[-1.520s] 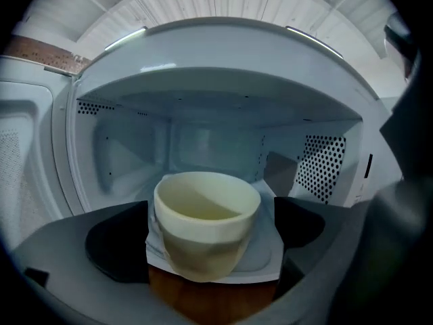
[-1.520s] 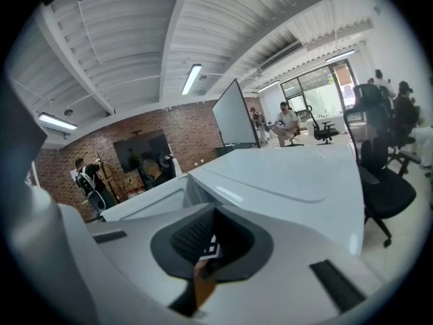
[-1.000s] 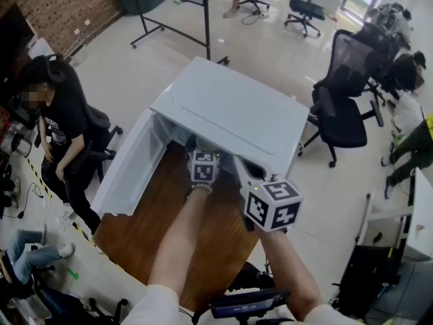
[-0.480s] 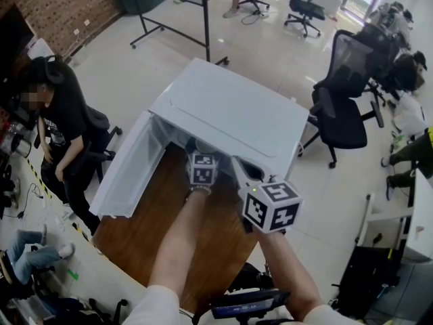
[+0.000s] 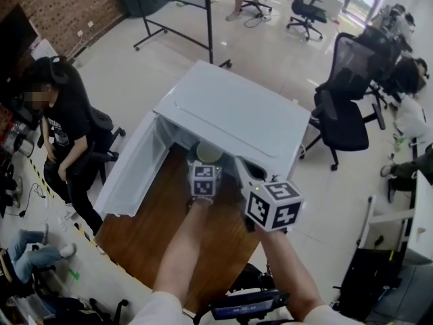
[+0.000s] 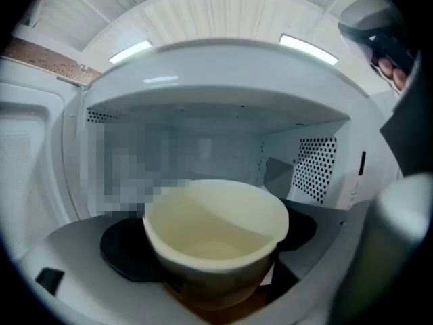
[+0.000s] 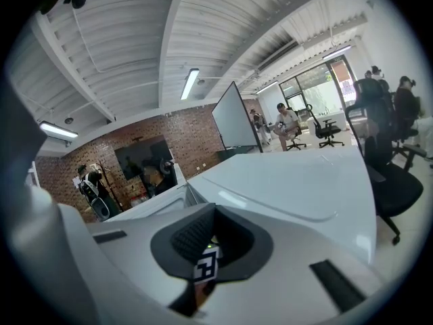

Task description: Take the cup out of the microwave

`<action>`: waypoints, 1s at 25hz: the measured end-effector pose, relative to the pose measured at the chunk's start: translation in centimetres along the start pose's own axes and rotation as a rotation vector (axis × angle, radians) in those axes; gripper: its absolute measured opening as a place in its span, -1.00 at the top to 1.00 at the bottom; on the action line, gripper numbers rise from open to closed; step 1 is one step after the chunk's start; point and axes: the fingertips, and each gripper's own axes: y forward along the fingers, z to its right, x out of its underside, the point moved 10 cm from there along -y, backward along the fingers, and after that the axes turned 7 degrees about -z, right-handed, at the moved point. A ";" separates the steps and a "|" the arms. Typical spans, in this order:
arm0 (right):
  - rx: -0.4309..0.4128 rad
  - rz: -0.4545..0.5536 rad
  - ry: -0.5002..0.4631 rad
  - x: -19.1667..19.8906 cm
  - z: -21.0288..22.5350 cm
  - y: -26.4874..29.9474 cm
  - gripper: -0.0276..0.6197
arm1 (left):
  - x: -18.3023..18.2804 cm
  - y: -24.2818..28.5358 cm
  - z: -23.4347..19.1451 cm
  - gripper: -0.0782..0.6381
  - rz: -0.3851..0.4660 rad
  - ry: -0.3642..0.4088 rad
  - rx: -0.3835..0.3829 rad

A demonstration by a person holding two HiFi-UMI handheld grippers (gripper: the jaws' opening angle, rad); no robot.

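Left tool clamped around cup. Cup upright, rim up, at mouth of microwave, probably just off cavity floor. Way out: straight back toward person, over desk. Right tool pinched closed, empty, beside microwave's right front.

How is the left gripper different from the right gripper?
The left gripper is shut on the cream cup, while the right gripper is shut with nothing in it. The left gripper points into the open front of the white microwave. The right gripper is outside, near the front's right side, and looks over its top. Both grippers carry a cube with square markers.
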 end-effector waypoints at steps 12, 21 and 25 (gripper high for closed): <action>0.003 -0.040 0.003 2.7 -0.9 -1.2 0.86 | 1.6 -9.4 1.0 -0.54 0.067 -0.063 -0.020; -0.026 -0.051 -0.002 6.1 -4.2 -3.0 0.86 | 1.9 -19.5 1.9 -0.53 0.090 -0.100 -0.040; -0.037 -0.048 -0.007 7.5 -6.1 -4.6 0.86 | 2.0 -24.0 2.9 -0.54 0.092 -0.113 -0.031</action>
